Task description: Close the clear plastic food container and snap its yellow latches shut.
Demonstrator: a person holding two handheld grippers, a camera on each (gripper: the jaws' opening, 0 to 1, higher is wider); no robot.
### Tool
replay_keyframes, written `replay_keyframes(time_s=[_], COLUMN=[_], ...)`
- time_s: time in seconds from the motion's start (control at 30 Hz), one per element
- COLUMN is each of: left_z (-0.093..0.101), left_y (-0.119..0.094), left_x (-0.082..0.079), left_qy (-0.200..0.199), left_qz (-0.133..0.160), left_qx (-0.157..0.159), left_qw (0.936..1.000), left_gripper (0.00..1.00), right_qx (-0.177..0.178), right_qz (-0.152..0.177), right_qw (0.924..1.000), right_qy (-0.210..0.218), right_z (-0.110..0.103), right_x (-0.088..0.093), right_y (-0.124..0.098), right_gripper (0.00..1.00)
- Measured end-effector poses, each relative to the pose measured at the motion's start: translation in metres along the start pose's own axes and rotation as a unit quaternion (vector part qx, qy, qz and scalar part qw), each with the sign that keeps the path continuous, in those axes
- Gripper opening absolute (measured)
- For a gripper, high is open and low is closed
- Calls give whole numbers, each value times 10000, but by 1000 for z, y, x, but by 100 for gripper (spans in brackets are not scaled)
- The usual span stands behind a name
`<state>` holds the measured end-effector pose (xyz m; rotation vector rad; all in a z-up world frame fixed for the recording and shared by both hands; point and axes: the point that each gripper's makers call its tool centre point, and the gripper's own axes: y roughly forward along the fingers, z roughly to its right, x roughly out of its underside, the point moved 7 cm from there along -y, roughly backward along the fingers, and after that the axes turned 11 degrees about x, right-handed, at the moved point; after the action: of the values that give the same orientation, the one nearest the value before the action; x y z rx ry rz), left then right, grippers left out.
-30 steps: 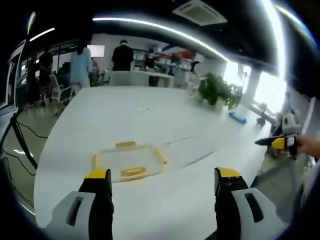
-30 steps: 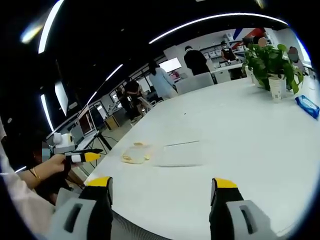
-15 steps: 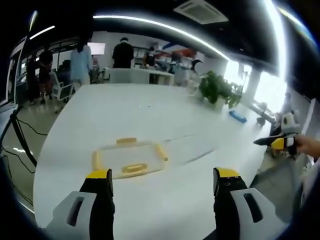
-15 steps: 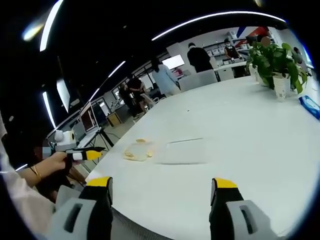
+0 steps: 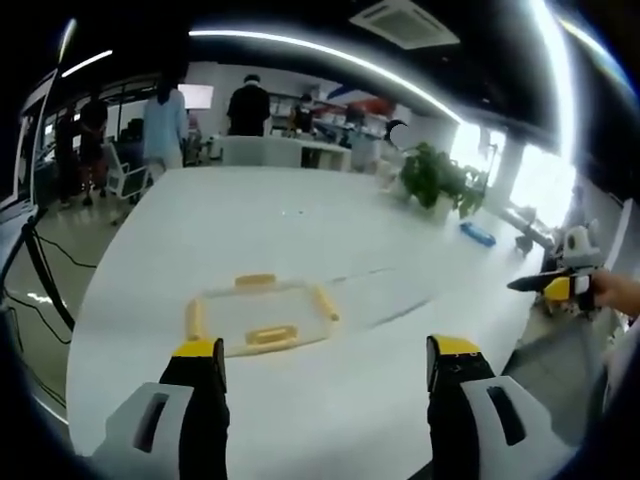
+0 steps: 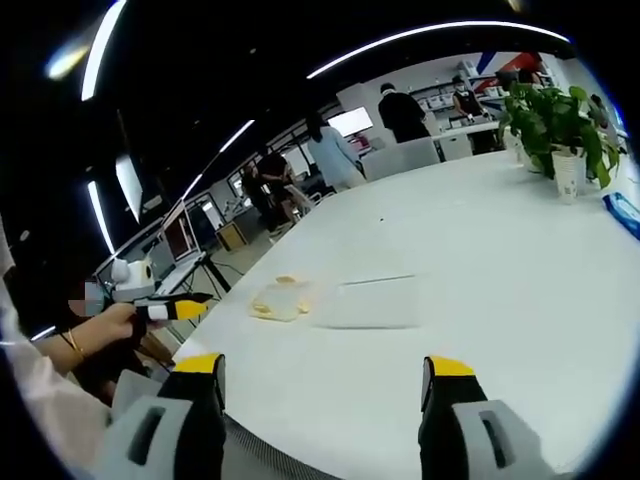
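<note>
Lying flat near the tabletop's (image 5: 300,215) near edge, clear food container (image 5: 262,318) with its four yellow latches (image 5: 271,335) splayed outward, lid (image 5: 385,298) resting just beside it toward the tabletop's far right side, apart from the box and not yet on it. Long axis of container running roughly across the left gripper view, near-side latch facing the left hand-held gripper (image 5: 325,365). Straight ahead and slightly left of that hand-held gripper's jaws, near but not touching; jaws spread wide, holding nothing. Seen from the right gripper view: container (image 6: 282,299) well apart and off to the left of the right hand-held gripper (image 6: 325,375), lid (image 6: 370,302) closer to dead ahead, jaws likewise parted and empty, hanging off the tabletop's (image 6: 480,260) near edge. Judged from this: left side nearer the box, right side better lined up with the lid. Potted plant (image 6: 553,130) standing at the far right corner, people at desks beyond the far edge.
</note>
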<state>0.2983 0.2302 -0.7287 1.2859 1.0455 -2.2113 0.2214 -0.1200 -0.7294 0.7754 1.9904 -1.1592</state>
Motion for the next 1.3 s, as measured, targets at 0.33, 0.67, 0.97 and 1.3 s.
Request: replay_keyframes(time_s=[0.33, 0.67, 0.97, 1.3], left_z=[3, 3, -3, -12], left_y=[0, 1, 1, 2], left_x=[4, 4, 4, 6], left_qy=[-10, -22, -21, 41], left_qz=[-25, -26, -58, -186], left_qx=[72, 109, 77, 51], left_qw=[10000, 9999, 10000, 9998], left_gripper=[81, 80, 80, 80], right_qx=[-17, -50, -94, -274], right_qz=[-16, -84, -124, -277], right_qw=[10000, 10000, 9998, 9987], right_qy=[18, 2, -96, -325], right_z=[-1, -2, -2, -11], right_x=[1, 4, -2, -5], right_y=[0, 0, 6, 18], right_gripper=[81, 81, 80, 80])
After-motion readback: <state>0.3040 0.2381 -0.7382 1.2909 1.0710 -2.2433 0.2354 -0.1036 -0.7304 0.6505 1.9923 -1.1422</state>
